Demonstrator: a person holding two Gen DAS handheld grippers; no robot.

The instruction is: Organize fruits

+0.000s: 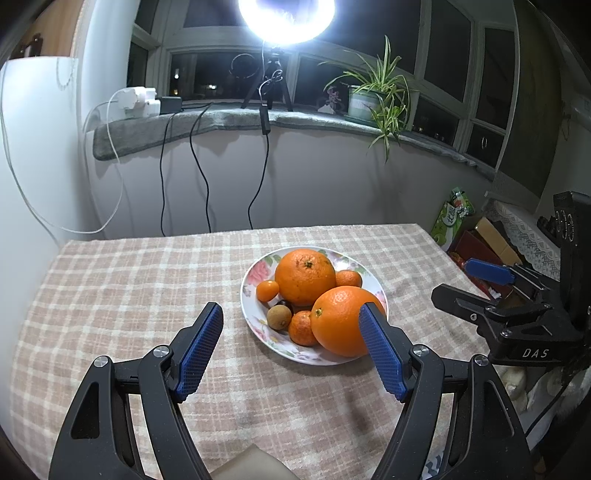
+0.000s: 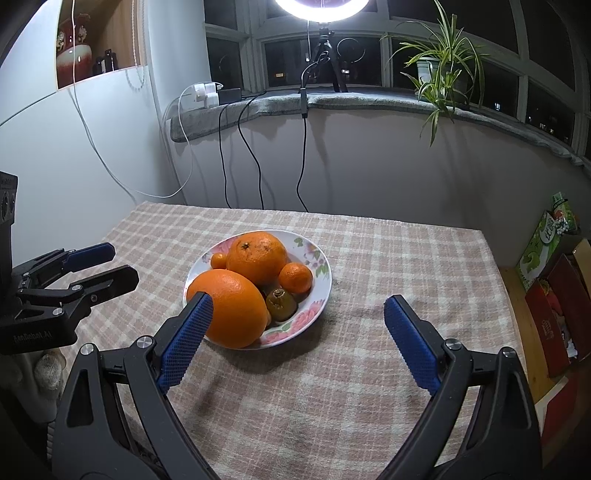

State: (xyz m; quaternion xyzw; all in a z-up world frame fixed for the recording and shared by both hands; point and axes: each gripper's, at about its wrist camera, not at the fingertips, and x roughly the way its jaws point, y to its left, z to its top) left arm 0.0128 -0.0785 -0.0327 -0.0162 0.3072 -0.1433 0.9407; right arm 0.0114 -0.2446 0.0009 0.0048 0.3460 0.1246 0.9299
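Floral plate sits mid-table on the checked cloth, piled with fruit: two big oranges, the rear one stem-up, the near one hanging over the plate's near rim. Small mandarins tucked round them, one at left, one behind right mostly hidden, one at front partly covered by the near orange. Brown round fruit beside it, a darker one behind it hard to make out; in the right wrist view a brownish-green fruit shows, kind unclear. Left gripper hovers short of the plate, jaws wide apart, nothing between them; its right pad overlaps the near orange in view, contact can't be told. Right gripper likewise spread wide and empty; left pad blocks part of the near orange. Each gripper's body is cut off at the frame bottom. Ring light blown out, cropped at top. Potted plant on the sill.
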